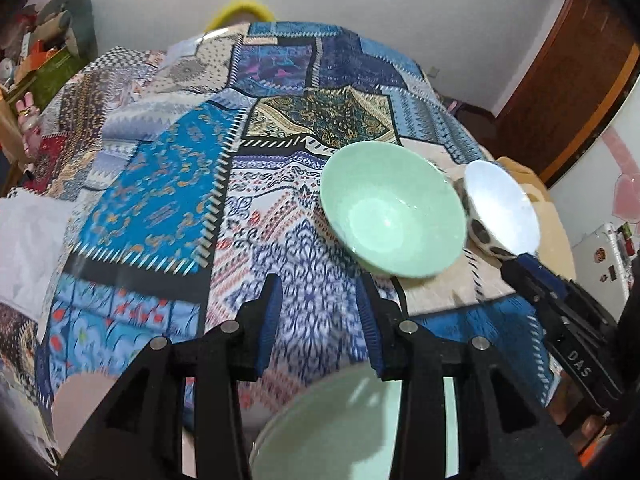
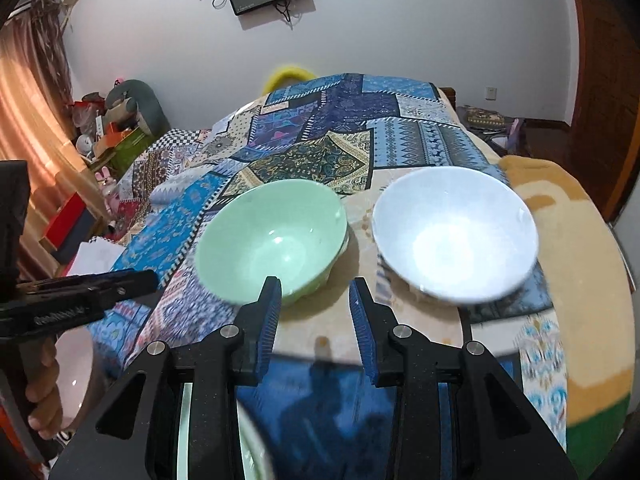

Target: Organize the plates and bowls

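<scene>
Bowls look glazed, stiff, breakable — green bowl [image 2: 272,236] centre frame, white bowl [image 2: 456,232] right; rims give purchase. Right claw [image 2: 316,308] and left claw [image 1: 320,304] both half open, empty.

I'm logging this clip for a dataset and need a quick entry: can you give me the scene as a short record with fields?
surface: bed with patchwork quilt
green bowl: upright on the quilt, empty
white bowl: upright beside the green bowl, on its right, empty; dark spotted outside seen in the left wrist view
left gripper: jaws open, holding nothing, short of the green bowl
right gripper: jaws open, holding nothing, aimed between the two bowls
near edge: pale green dish partly visible below the left gripper
bowls stacked: no
</scene>
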